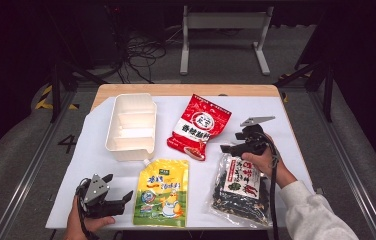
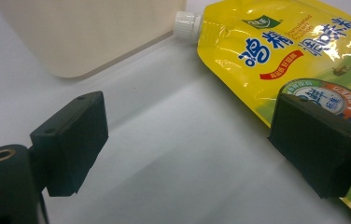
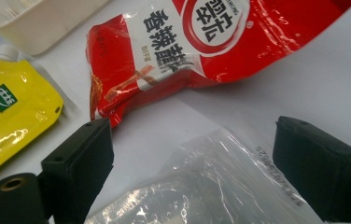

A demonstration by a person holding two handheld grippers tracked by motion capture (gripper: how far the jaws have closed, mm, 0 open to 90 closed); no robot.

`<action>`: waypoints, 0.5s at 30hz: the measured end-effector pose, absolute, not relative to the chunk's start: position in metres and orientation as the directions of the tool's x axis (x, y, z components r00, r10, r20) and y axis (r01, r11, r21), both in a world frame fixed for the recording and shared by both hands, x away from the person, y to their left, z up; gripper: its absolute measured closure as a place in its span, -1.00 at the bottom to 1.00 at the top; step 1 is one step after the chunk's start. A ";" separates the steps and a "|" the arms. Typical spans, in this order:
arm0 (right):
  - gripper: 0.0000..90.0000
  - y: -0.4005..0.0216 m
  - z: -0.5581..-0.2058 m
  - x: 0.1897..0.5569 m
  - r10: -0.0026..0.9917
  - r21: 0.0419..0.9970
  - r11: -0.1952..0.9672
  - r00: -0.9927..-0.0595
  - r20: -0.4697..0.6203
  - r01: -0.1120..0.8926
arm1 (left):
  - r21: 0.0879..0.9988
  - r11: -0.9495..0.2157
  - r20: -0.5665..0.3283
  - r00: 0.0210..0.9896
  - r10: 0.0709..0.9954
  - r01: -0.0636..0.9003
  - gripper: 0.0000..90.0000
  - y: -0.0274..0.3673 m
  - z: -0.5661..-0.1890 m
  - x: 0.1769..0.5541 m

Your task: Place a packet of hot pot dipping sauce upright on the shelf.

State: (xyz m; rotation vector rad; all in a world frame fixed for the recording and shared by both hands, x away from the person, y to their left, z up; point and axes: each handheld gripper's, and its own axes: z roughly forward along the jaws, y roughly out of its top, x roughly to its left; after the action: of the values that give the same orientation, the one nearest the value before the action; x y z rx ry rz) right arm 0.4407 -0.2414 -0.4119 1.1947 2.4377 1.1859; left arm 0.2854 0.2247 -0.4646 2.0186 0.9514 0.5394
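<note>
Right gripper [image 3: 192, 158] hides the clear bag's [image 1: 241, 187] top edge.

My white-covered wooden table [image 1: 276, 107] carries a cream divided plastic tray [image 1: 131, 126] toward its far left corner, a red sachet [image 1: 199, 127] mid-table, and a yellow spouted pouch [image 1: 162, 193] and clear dark-filled bag [image 1: 240, 189] along its near edge.

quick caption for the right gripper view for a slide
Open right gripper poised over the clear bag's top edge, red pouch just beyond.
</note>
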 end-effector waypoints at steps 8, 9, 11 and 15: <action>-0.71 -0.222 -0.418 0.469 0.706 0.703 0.336 -0.662 0.252 0.626 | 0.815 -0.397 0.042 0.639 0.768 0.423 -0.72 0.223 -0.465 0.286; -0.71 -0.221 -0.418 0.471 0.705 0.702 0.325 -0.657 0.267 0.633 | 0.815 -0.397 0.042 0.641 0.767 0.422 -0.72 0.223 -0.465 0.286; -0.70 -0.217 -0.419 0.476 0.717 0.702 0.313 -0.644 0.267 0.640 | 0.815 -0.397 0.040 0.643 0.765 0.422 -0.72 0.222 -0.465 0.286; -0.69 -0.211 -0.425 0.489 0.762 0.661 0.313 -0.596 0.254 0.682 | 0.814 -0.403 0.044 0.648 0.761 0.418 -0.72 0.220 -0.465 0.286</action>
State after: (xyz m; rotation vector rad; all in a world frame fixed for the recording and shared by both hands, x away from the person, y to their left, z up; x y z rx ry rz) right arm 0.4889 -0.2112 -0.4255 1.3572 2.4590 1.1550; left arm 0.2859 0.2202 -0.4650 2.0435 0.9160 0.5294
